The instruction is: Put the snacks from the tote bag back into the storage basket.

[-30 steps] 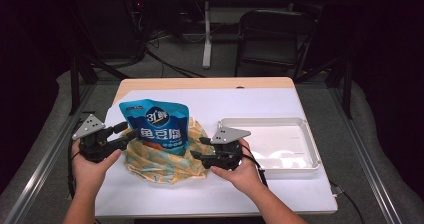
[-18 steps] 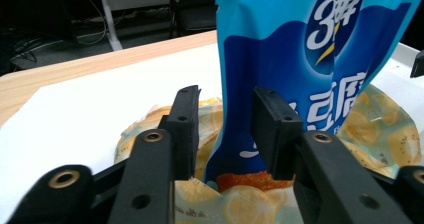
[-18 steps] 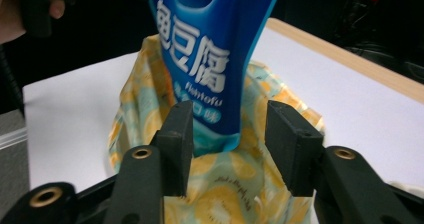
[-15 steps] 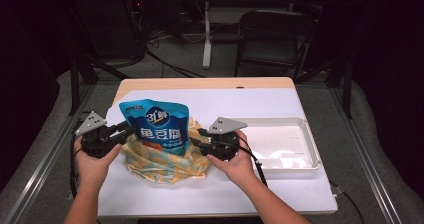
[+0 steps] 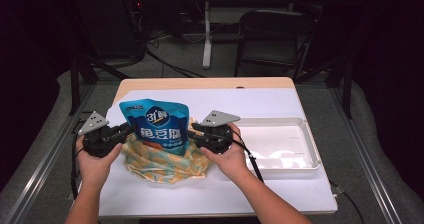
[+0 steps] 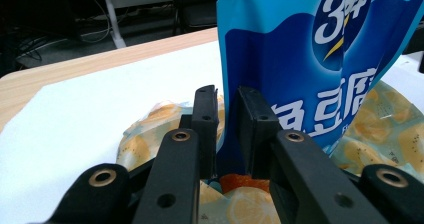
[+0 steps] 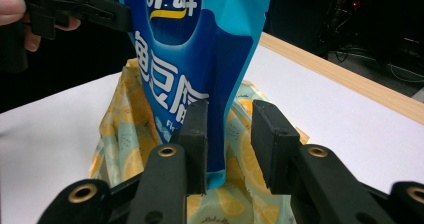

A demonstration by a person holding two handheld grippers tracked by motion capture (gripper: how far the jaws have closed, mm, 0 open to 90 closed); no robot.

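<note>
Both forearms are bare; the left gripper (image 5: pixel 129 130) and right gripper (image 5: pixel 192 130) are black, brass-riveted, each topped by a grey three-cornered plate, with black cables trailing.

Both sets of jaws have just been closing. The left gripper (image 5: pixel 122 130) now pinches the blue pouch's (image 5: pixel 159 126) left edge. The right gripper (image 5: pixel 192 130), shifted left from the white tray (image 5: pixel 305 129), straddles its right edge, one pad apart.
</note>
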